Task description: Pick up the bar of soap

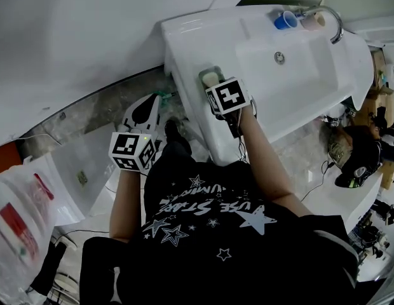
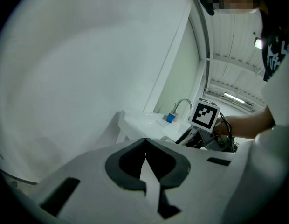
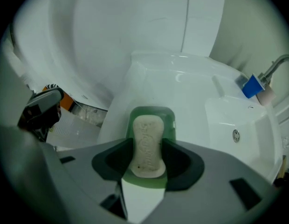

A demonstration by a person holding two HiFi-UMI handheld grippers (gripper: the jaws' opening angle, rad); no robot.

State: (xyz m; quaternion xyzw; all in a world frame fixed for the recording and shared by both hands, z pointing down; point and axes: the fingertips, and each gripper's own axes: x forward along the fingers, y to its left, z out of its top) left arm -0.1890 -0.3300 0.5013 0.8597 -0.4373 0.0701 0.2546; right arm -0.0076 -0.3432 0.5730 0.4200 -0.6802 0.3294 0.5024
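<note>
Right tool [image 3: 147, 147]: jaws set narrow, closed onto the bar of soap [image 3: 146, 133]. Dark pads [image 3: 127, 149] lie against both long sides of the bar. The soap is pale beige with faint lettering pressed into its top. It lies lengthwise between the jaws, its far end reaching past the tips.

The soap sits in a green dish [image 3: 152, 111] directly under the tool. The dish rim shows beyond the jaws and again just behind them.

The dish rests on the flat ledge of a white basin [image 3: 191, 94]. Bowl and drain [image 3: 236, 134] are off to the tool's right. Further ahead and right, a blue cup [image 3: 251, 86] stands just beside the tap [image 3: 280, 61].

Left tool [image 2: 145, 141]: jaws closed, tips meeting, nothing between them. In the head view it is held out beside the basin's left edge, apart from it. A plain white wall [image 2: 88, 64] lies ahead of it. The basin is ahead and right, with the right tool's marker cube [image 2: 204, 115] in sight there.
</note>
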